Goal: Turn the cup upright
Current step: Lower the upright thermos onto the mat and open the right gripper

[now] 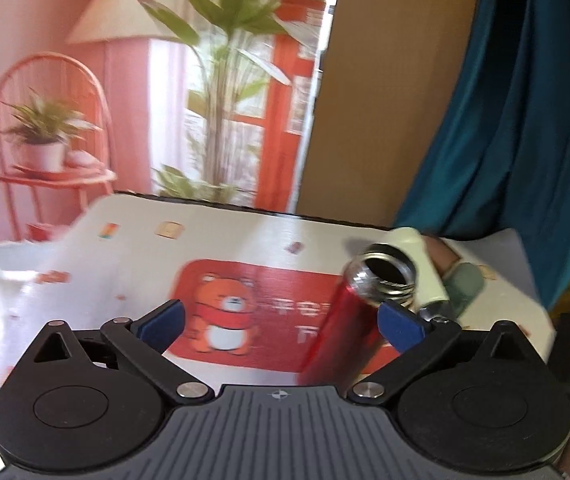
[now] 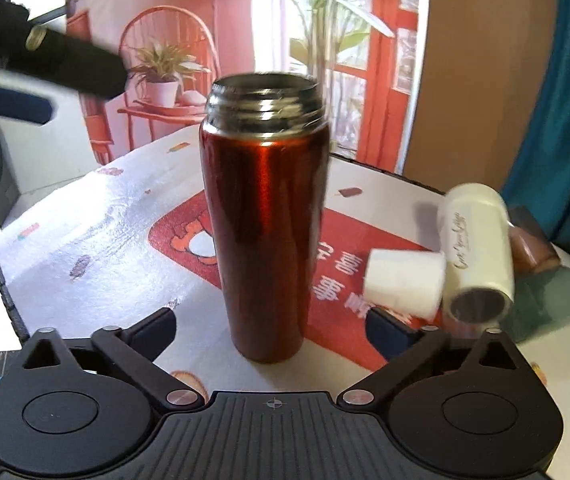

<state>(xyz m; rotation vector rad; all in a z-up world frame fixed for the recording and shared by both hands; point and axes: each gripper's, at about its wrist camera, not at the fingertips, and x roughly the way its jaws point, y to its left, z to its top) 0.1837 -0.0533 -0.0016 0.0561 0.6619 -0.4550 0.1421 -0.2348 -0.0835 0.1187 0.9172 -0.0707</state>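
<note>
Red cup [image 2: 265,224] stood upright on the table mat [image 2: 97,216], mouth up, between the spread, empty fingers of the right gripper [image 2: 271,330]. Only this view showed a white bottle [image 2: 477,248] lying beside it. Left gripper [image 1: 281,324] was likewise released, cup [image 1: 349,320] near its right finger.

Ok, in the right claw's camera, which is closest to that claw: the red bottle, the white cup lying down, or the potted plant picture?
1. Red bottle, upright between the fingers.
2. White cup, on its side, right.
3. Potted plant, on the backdrop, far left.
</note>
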